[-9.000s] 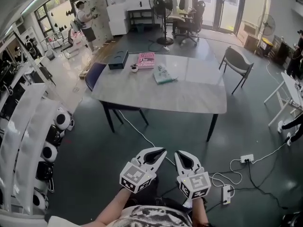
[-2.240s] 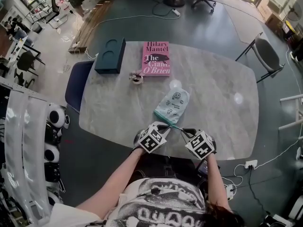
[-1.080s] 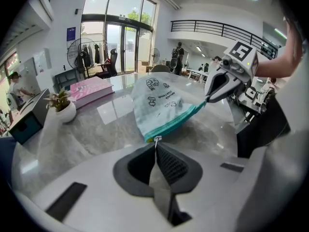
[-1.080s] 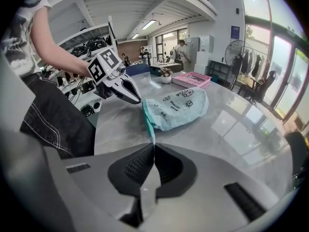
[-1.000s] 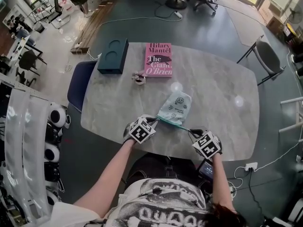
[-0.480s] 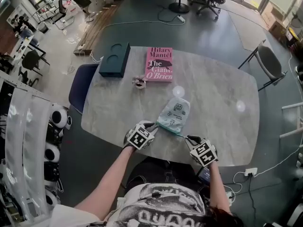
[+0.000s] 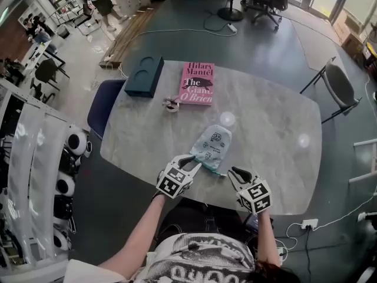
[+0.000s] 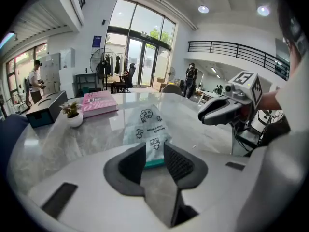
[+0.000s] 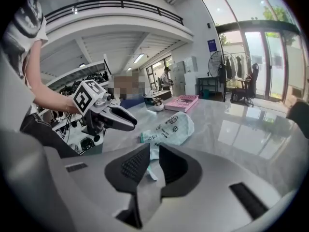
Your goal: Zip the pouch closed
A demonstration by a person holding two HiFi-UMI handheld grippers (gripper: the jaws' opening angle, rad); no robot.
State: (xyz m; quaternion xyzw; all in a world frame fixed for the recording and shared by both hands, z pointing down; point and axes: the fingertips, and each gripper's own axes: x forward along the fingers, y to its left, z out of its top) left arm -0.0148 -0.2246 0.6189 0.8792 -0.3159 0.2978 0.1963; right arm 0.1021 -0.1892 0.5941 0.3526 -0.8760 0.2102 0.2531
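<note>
Mint-green cloth printed with small dark figures marks the pouch (image 7: 212, 148), which is seen lying on the grey marbled worktop (image 7: 277, 122) close to the edge nearest the person, its teal-trimmed end turned toward that edge. Only from the head view can the whole layout be taken in: a pink book (image 7: 197, 82) and a dark box (image 7: 144, 75) are set toward the far edge, and both tools are held side by side over the near edge. The gaps between the jaws are shown by the gripper views alone. In the left gripper view the left tool (image 8: 153, 149) is found with its jaws apart, the pouch's teal end framed in the gap and not pressed by the pads. In the right gripper view the right tool (image 9: 154, 151) is likewise found parted, its jaws having just been opening; a pale strip of the pouch's near end is visible low in the gap, ungripped. That view also gives the left tool in profile, held just above the pouch's near corner. The pouch lies just beyond both tools' tips, between them and the pink book.
</note>
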